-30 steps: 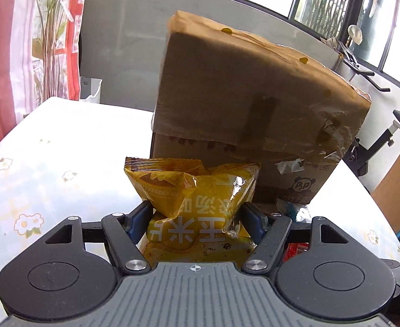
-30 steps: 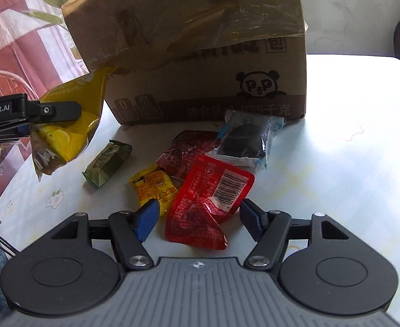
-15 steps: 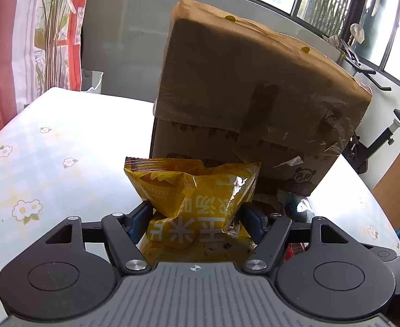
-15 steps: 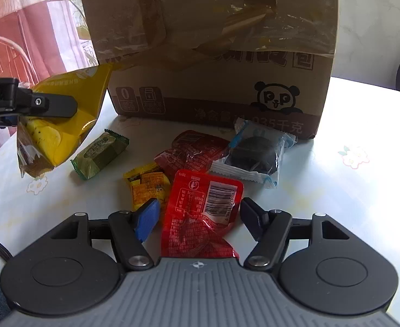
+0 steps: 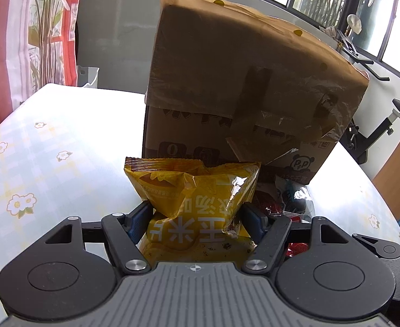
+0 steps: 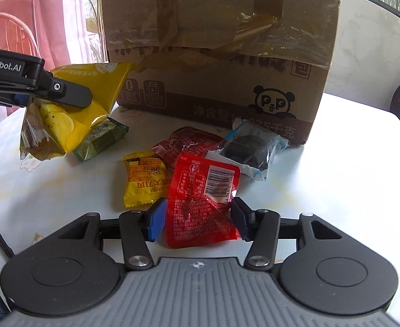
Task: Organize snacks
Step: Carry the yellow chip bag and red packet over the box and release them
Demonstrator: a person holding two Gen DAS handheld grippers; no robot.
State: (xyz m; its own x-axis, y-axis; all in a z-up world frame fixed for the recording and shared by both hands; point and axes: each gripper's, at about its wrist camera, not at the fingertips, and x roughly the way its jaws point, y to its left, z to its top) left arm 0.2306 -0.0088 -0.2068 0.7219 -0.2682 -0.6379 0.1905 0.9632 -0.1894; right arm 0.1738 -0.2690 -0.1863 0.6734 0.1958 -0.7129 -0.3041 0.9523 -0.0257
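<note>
A white table [image 6: 336, 179] with a faint flower print fills the lower part of both views, and a big cardboard box [image 6: 216, 54] with a panda mark and peeling tape stands on it across the upper middle of each frame. In the left wrist view the left gripper [image 5: 197, 215] sits at the bottom centre, its pads pressed on both sides of a yellow bag [image 5: 197, 199] with large white characters, which it holds up off the table in front of the box. In the right wrist view the right gripper [image 6: 197, 215] is low in the centre, and its jaws are closing around a red packet [image 6: 202, 199] that lies on the table between them; whether the pads touch it yet I cannot tell. Just left of the red packet lies a small yellow packet [image 6: 144, 179], behind it a dark red packet [image 6: 189, 141], to the right a clear pack with a dark cookie [image 6: 250, 147], and at the left a green bar [image 6: 101, 139], partly under the held bag.
</note>
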